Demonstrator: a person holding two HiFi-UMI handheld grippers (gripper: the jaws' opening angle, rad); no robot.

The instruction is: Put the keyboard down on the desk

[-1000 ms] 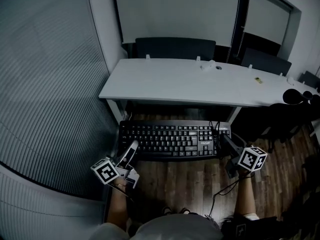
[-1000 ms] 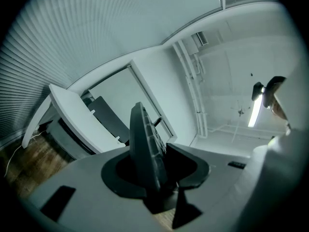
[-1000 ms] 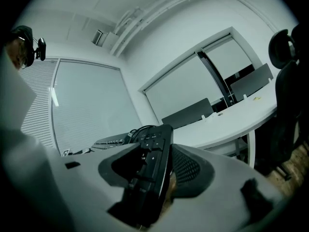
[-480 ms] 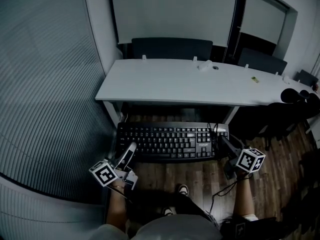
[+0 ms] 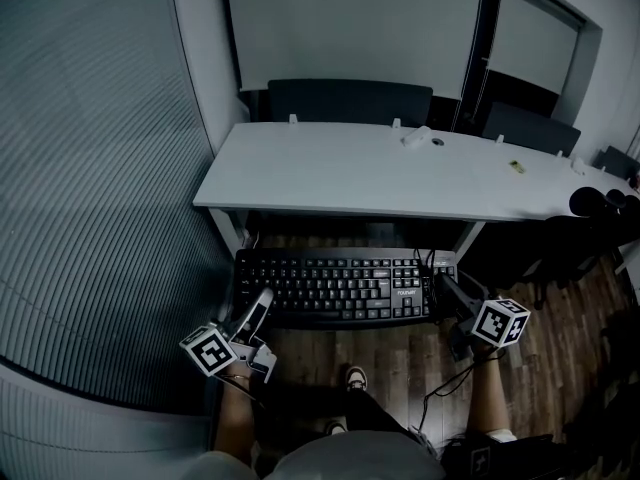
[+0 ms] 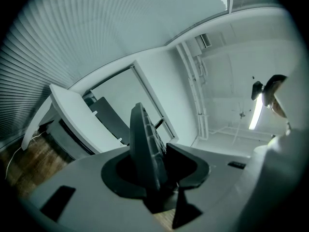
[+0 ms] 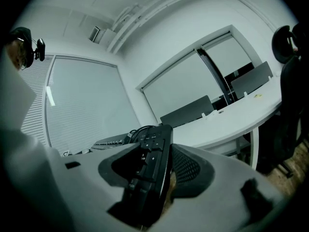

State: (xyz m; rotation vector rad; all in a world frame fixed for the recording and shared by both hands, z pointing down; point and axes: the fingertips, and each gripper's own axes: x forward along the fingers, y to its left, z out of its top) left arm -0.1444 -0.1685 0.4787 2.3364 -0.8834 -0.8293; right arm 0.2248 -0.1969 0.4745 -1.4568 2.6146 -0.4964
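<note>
Two grippers carried a black plastic computer keyboard (image 5: 335,286) between them, keys facing up. The left gripper (image 5: 262,300) had its jaws closed on the keyboard's left end, the casing edge wedged between the pads. The right gripper (image 5: 446,286) had its jaws clamped on the right end, beside the number keys. The keyboard hung level over the brown wooden floor (image 5: 400,353), just short of the near edge of the long white desk (image 5: 320,173) and not touching it. A thin black cable (image 5: 441,388) trailed down below the right gripper. A dark chair (image 5: 350,100) stood behind the desk's far edge.
</note>
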